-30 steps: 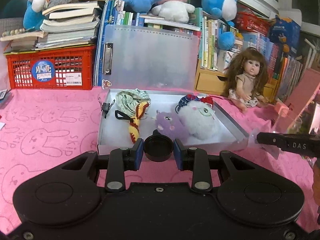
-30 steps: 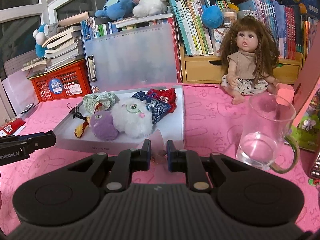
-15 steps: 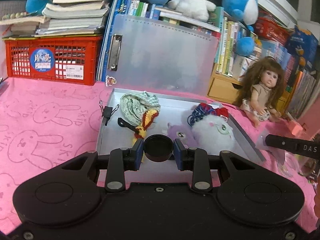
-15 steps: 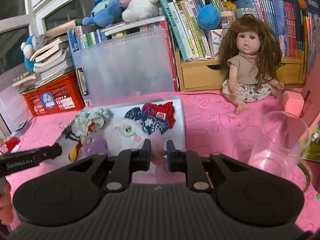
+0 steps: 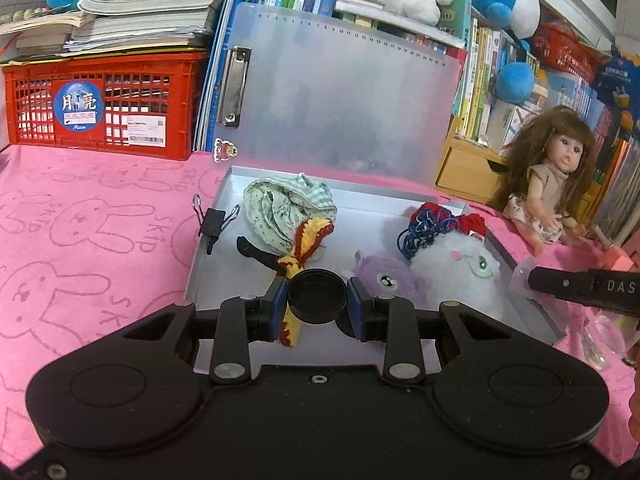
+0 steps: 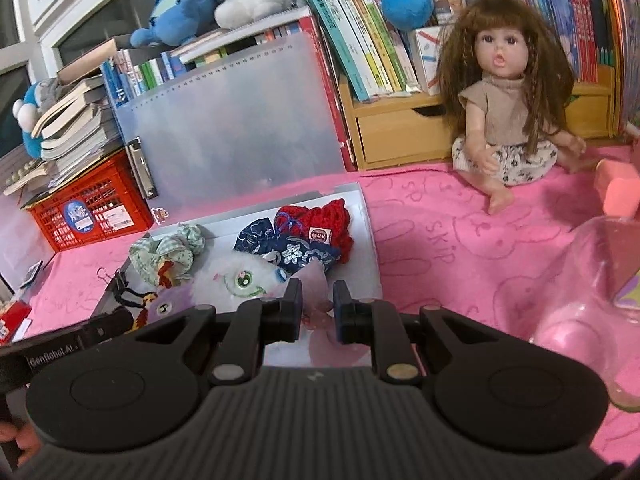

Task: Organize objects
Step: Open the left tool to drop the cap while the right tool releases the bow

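Observation:
A shallow grey box (image 5: 208, 256) with its clear lid (image 5: 344, 92) raised lies on the pink cloth. Inside are a green scrunchie (image 5: 280, 212), a yellow-red knitted piece (image 5: 304, 244), a purple plush (image 5: 384, 276), a white plush (image 5: 460, 268) and a blue-red pouch (image 6: 304, 240). A black binder clip (image 5: 212, 220) sits on the box's left rim. My left gripper (image 5: 317, 300) is shut on a round black cap (image 5: 317, 298) above the box's near edge. My right gripper (image 6: 317, 304) is shut on a thin translucent pinkish plastic piece (image 6: 316, 280) over the box's near right corner.
A doll (image 6: 504, 104) sits at the back right before a wooden drawer (image 6: 400, 136) and rows of books. A glass mug (image 6: 592, 304) and a pink block (image 6: 618, 188) stand right of the box. A red crate (image 5: 100, 104) under stacked books is at the back left.
Both grippers have moved in over the box, which now looks nearer and larger. The mug has slid toward the right edge of the right wrist view. Both grips are unchanged.

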